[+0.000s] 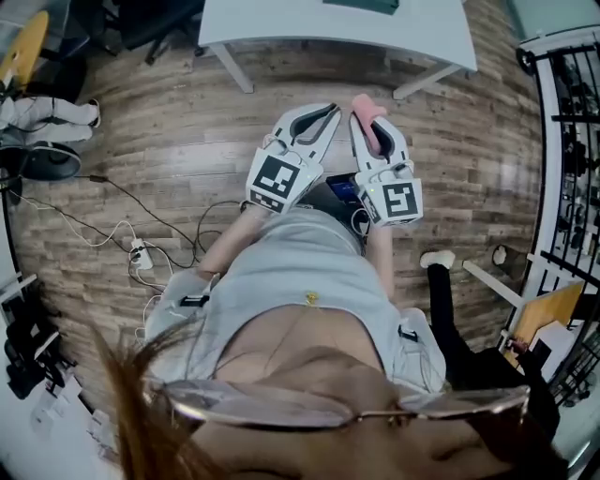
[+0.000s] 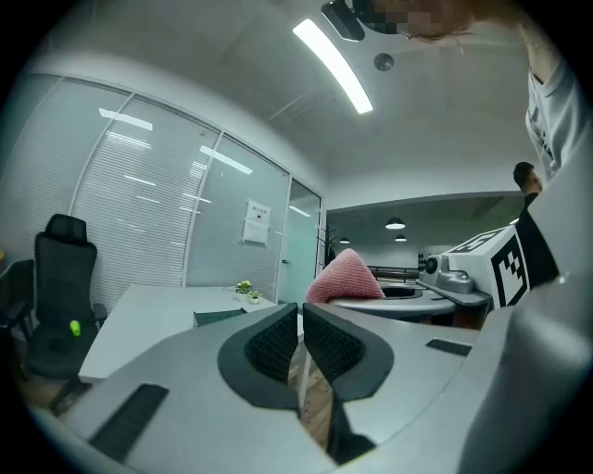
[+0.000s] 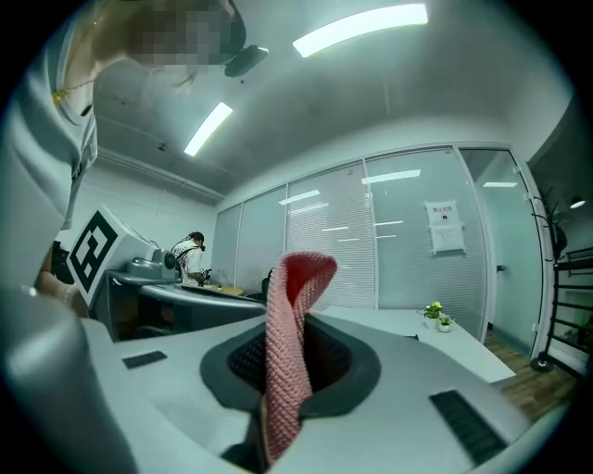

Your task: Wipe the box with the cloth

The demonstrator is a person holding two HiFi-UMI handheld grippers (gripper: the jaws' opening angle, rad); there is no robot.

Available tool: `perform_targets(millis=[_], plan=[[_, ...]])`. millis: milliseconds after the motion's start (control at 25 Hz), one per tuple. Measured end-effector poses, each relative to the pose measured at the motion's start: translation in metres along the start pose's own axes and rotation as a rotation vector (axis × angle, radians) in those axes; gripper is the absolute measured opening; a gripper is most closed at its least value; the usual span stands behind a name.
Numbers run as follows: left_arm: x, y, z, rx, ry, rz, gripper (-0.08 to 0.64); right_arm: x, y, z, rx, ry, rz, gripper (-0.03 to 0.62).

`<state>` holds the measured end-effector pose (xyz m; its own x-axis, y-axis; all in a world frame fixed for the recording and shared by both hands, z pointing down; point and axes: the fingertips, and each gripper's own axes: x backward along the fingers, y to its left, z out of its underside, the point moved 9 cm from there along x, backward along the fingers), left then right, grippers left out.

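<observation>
Wood-plank floor bears a white table, blind-lined glass walls beyond; jaws of the left gripper sit closed and empty, those of the right gripper clamp the pink cloth.

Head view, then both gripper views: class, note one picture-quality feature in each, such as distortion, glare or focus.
Head view: strong fisheye, the floorboards bow into curves. Left gripper view: the ceiling light strip glares plain white, and the corners go black. Right gripper view: the pink cloth up close is sharp enough to show its knit.

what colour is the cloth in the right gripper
Pink, with a knitted texture. The cloth shows best in the right gripper view, pinched between the jaws.
</observation>
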<state>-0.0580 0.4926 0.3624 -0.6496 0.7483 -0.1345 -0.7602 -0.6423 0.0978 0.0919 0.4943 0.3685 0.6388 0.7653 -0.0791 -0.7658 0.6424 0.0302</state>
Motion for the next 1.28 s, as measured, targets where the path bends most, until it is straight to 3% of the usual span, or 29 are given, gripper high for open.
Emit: perform_targets(millis=[480, 1280], plan=[[-0.017, 0.04, 0.001, 0.014, 0.022, -0.026, 0.041, -0.035, -0.014, 0.003, -0.014, 0.017, 0.02, 0.041], [-0.168, 0.122, -0.046, 0.003, -0.005, -0.065, 0.041, -0.155, -0.154, -0.016, -0.021, -0.01, -0.038, 0.042]])
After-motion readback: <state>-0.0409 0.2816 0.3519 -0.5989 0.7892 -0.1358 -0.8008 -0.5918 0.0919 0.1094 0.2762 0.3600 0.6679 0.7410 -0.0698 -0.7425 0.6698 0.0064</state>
